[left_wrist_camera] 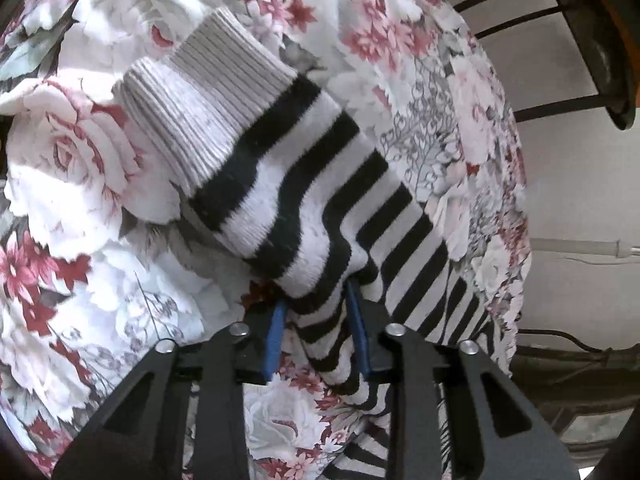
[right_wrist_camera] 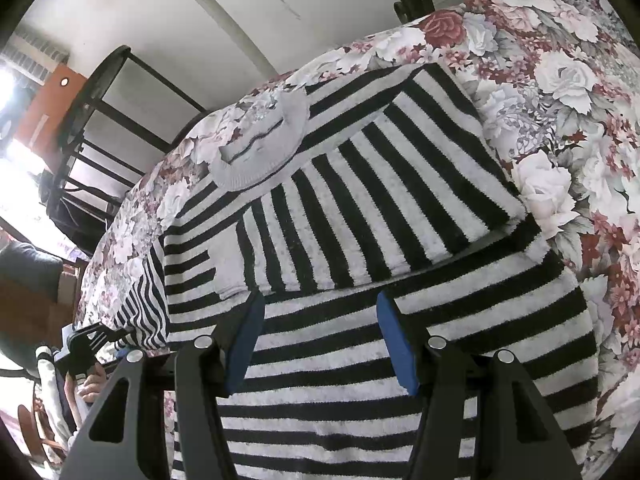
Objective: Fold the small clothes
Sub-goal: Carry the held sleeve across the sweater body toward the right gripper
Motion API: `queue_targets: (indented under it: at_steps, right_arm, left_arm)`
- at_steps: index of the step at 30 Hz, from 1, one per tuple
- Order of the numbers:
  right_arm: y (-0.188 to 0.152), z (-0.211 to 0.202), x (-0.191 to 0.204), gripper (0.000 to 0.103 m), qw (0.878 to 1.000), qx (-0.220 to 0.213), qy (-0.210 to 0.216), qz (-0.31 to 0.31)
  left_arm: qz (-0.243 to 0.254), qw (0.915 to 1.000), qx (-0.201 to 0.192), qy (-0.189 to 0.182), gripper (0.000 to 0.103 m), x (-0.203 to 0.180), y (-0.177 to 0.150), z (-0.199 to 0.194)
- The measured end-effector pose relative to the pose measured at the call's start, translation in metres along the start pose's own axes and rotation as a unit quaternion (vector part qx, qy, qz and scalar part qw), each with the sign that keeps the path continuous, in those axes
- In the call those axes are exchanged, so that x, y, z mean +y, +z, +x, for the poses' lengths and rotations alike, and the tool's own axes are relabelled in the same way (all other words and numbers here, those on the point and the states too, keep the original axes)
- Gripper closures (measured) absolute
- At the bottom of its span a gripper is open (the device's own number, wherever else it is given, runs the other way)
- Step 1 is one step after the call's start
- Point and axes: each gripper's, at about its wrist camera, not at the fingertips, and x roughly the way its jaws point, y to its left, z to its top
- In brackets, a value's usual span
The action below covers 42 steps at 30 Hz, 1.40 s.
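Striped sweater point(right_wrist_camera: 360, 216), black and white with pale grey ribbed trim, lies spread over a surface under a floral cloth point(left_wrist_camera: 80, 152); we cannot tell whether that surface is a desk or a bed. In our right wrist view one sleeve is folded across the body, its stripes running at an angle to those beneath, and the grey collar point(right_wrist_camera: 260, 148) sits at the far end of the garment.

Our left gripper point(left_wrist_camera: 318, 330) pinches a bunched fold of the other sleeve point(left_wrist_camera: 288, 208) between its blue pads point(left_wrist_camera: 276, 338). The fabric fills the narrow gap and puckers above it. That sleeve stretches away toward the upper left, ending in a grey ribbed cuff point(left_wrist_camera: 200, 108) that rests on the flowered cloth.

Our right gripper point(right_wrist_camera: 320, 340) hovers over the near part of the sweater's body with its fingers point(right_wrist_camera: 396, 344) spread apart. Striped knit shows flat and unbunched between them; whether the tips touch it we cannot tell.

At the lower left of the right wrist view, a hand point(right_wrist_camera: 94, 388) grasps the other tool. Dark metal chair backs point(right_wrist_camera: 100, 120) stand beyond the cloth's far edge.
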Motion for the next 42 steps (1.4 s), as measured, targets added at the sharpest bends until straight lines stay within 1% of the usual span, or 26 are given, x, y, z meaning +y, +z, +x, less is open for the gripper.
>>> queue_targets:
  at_steps: [4,8,10,12,13,14,16,17,19,20,23,25,28,31,32,34,36,37,38,40,42]
  right_arm:
    - [-0.001,0.0,0.004,0.044,1.0,-0.002,0.001,-0.007]
    - [0.0,0.002,0.004,0.044,1.0,-0.001,0.001,-0.007]
    - [0.0,0.004,0.004,0.044,1.0,0.001,0.001,-0.006]
    - [0.0,0.005,0.004,0.044,1.0,0.002,0.002,-0.007]
    - [0.0,0.005,0.005,0.044,1.0,0.002,0.002,-0.007]
    - [0.0,0.005,0.005,0.044,1.0,0.002,0.003,-0.008]
    - [0.0,0.005,0.006,0.044,1.0,0.001,0.003,-0.008]
    - [0.0,0.005,0.006,0.044,1.0,0.001,0.003,-0.008]
    - [0.001,0.004,0.005,0.044,1.0,-0.001,0.004,-0.006]
    - [0.001,0.004,0.005,0.044,1.0,-0.002,0.003,-0.006]
    - [0.003,0.002,0.004,0.044,1.0,-0.006,0.002,-0.002]
    - [0.005,0.001,0.003,0.044,1.0,-0.007,0.002,0.0]
    - [0.006,0.0,-0.001,0.044,1.0,-0.006,0.002,0.01]
    - [0.006,-0.001,-0.005,0.043,1.0,-0.004,0.01,0.023]
    - [0.006,-0.002,-0.006,0.043,1.0,-0.004,0.012,0.026]
    - [0.007,-0.004,-0.008,0.042,0.999,-0.004,0.017,0.032]
    - [0.009,-0.006,-0.01,0.04,0.999,-0.006,0.02,0.039]
    - [0.01,-0.007,-0.013,0.039,0.999,-0.007,0.023,0.044]
    - [0.01,-0.008,-0.014,0.039,0.998,-0.007,0.025,0.049]
    - [0.012,-0.009,-0.018,0.039,0.998,-0.007,0.031,0.061]
    - [0.014,-0.012,-0.024,0.039,0.996,-0.008,0.038,0.074]
  left_arm:
    - [0.004,0.9995,-0.008,-0.029,0.089,0.004,0.005,-0.009]
    - [0.028,0.9988,-0.02,-0.035,0.091,-0.002,0.007,-0.02]
    - [0.039,0.9986,-0.024,-0.027,0.091,-0.006,0.006,-0.021]
    - [0.045,0.9988,-0.02,0.003,0.088,-0.007,0.004,-0.014]
    - [0.04,0.999,-0.015,0.014,0.086,-0.006,0.004,-0.009]
    - [0.03,0.9993,-0.008,0.022,0.082,-0.002,0.004,-0.004]
    - [0.013,0.9997,0.001,0.02,0.08,0.007,0.007,0.002]
    - [0.002,0.9999,0.005,0.013,0.081,0.012,0.009,0.003]
    - [-0.006,1.0,0.005,0.001,0.09,0.015,0.01,-0.001]
    - [-0.005,1.0,0.003,-0.002,0.091,0.014,0.01,-0.002]
    - [0.01,0.9999,-0.007,0.006,0.093,0.003,0.006,-0.012]
    - [0.018,0.9996,-0.02,-0.003,0.093,-0.01,0.002,-0.025]
    - [0.06,0.9971,-0.046,0.008,0.093,-0.038,-0.009,-0.042]
    - [0.128,0.9878,-0.076,0.047,0.093,-0.075,-0.03,-0.052]
    - [0.157,0.9816,-0.087,0.065,0.093,-0.09,-0.041,-0.053]
    - [0.194,0.9716,-0.1,0.09,0.093,-0.112,-0.057,-0.052]
    - [0.231,0.9613,-0.109,0.101,0.093,-0.135,-0.076,-0.05]
    - [0.255,0.9535,-0.117,0.111,0.093,-0.15,-0.089,-0.048]
    - [0.271,0.9474,-0.123,0.118,0.093,-0.16,-0.098,-0.047]
    - [0.31,0.9324,-0.135,0.126,0.093,-0.182,-0.122,-0.043]
    - [0.358,0.9127,-0.146,0.134,0.093,-0.206,-0.154,-0.033]
